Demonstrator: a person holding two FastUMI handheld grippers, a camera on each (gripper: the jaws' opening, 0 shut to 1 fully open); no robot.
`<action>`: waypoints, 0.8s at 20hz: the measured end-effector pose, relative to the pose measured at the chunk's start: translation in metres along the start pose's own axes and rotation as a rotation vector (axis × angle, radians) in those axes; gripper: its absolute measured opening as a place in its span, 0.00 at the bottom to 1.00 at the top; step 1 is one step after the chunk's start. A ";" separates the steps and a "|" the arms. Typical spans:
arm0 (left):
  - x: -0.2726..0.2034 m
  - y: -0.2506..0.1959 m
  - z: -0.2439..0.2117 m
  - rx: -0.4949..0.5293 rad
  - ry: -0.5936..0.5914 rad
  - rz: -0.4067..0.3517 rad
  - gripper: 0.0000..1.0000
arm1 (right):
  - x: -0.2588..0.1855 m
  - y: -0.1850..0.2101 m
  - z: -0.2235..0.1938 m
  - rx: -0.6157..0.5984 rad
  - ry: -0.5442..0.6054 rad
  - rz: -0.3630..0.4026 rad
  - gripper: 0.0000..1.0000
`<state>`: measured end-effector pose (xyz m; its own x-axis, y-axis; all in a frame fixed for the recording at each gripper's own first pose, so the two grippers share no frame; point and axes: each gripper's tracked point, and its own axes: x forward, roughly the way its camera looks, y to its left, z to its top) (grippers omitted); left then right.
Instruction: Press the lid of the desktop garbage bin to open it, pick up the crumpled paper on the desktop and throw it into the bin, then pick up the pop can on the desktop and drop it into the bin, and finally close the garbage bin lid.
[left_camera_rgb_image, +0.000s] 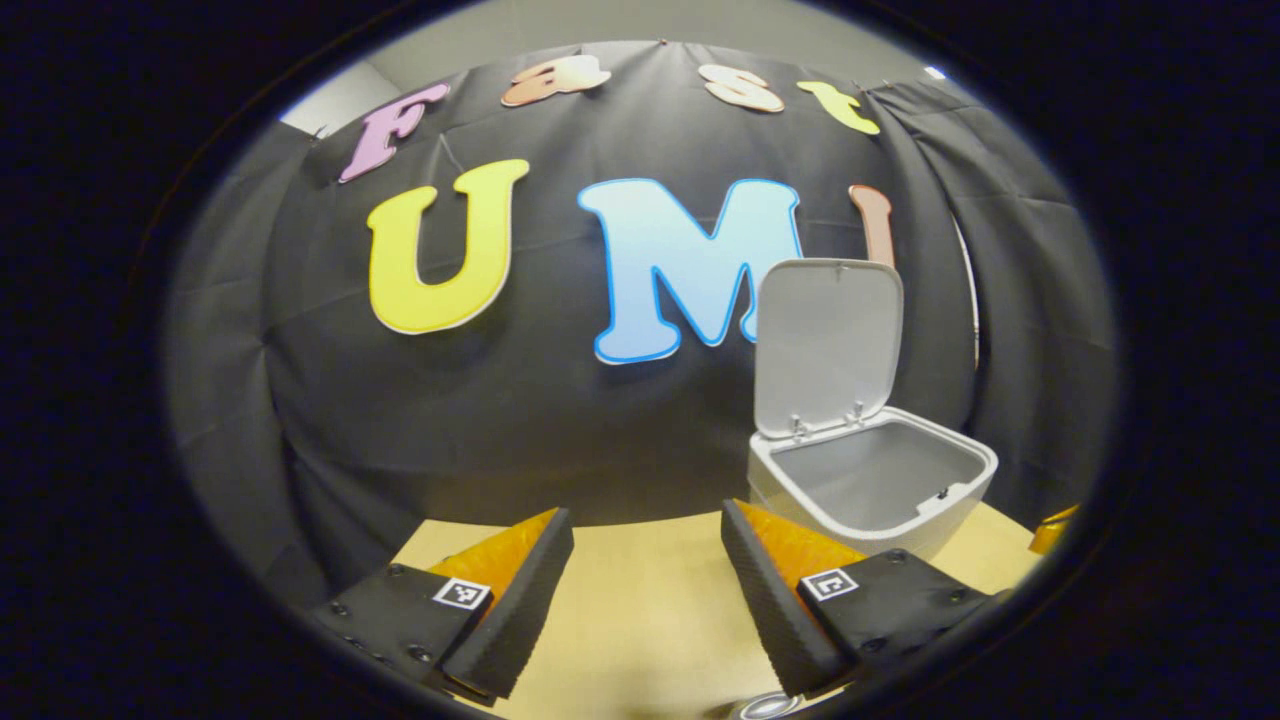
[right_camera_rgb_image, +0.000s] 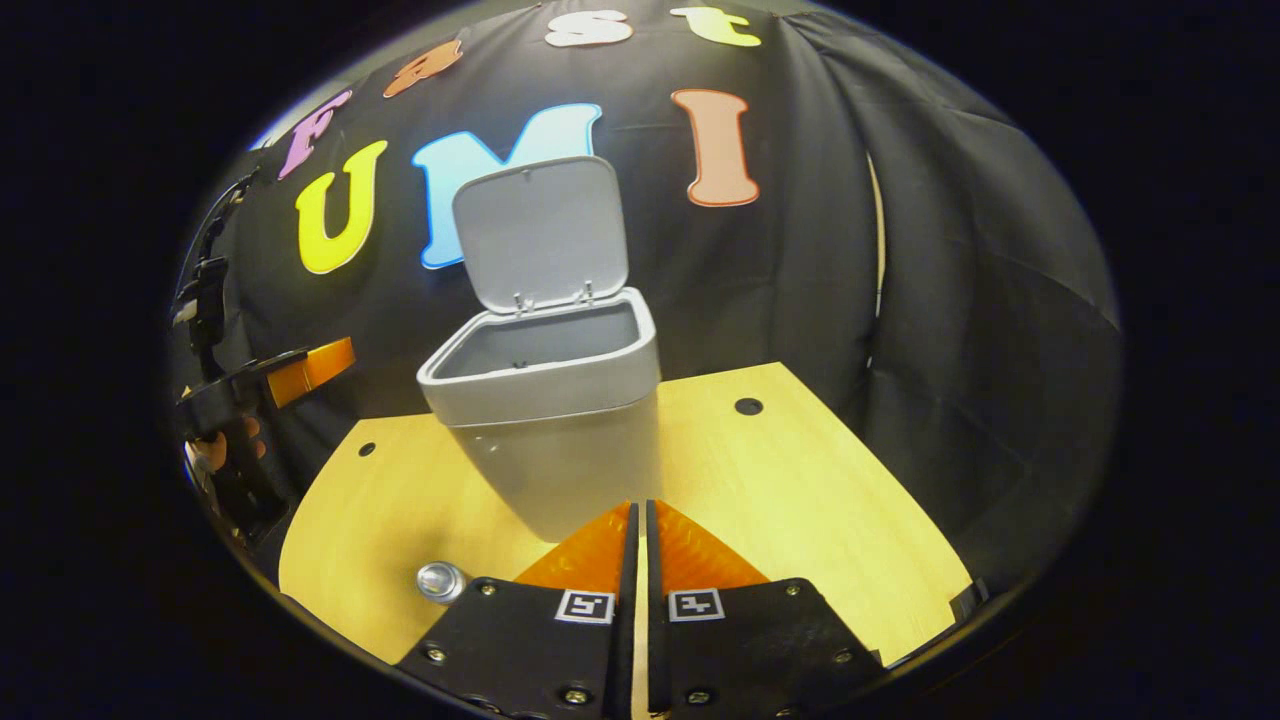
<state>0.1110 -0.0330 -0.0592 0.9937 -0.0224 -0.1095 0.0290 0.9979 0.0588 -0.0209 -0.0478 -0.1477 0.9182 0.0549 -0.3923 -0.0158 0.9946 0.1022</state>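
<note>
the wooden desktop (right_camera_rgb_image: 800, 480) is lying in front of the black cloth wall. the garbage bin (right_camera_rgb_image: 560, 450) is standing on it toward the far side, and its lid (right_camera_rgb_image: 540, 230) is standing open, tilted back on the hinges at the far edge. in the left gripper view the bin (left_camera_rgb_image: 870, 490) is sitting to the right and the inside is looking bare grey. the left gripper (left_camera_rgb_image: 645, 600) is hovering over the desktop with its fingers spread wide, holding nothing. the right gripper (right_camera_rgb_image: 638, 560) is pointing at the near wall of the bin, with its fingers pressed almost together on nothing. the pop can (right_camera_rgb_image: 441, 581) is lying on the desktop, near and left of the bin, just beside the right gripper.
</note>
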 end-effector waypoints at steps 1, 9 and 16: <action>-0.004 0.009 -0.002 -0.004 0.001 0.013 0.97 | 0.003 0.008 0.000 -0.008 0.004 0.016 0.06; -0.032 0.065 -0.008 -0.018 0.002 0.097 0.97 | 0.019 0.059 -0.015 -0.039 0.057 0.121 0.06; -0.058 0.105 -0.015 -0.034 0.007 0.162 0.93 | 0.027 0.097 -0.030 -0.085 0.102 0.188 0.05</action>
<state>0.0548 0.0742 -0.0617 0.9843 0.1395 -0.1086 -0.1356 0.9898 0.0430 -0.0095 0.0531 -0.1763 0.8515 0.2440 -0.4641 -0.2197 0.9697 0.1068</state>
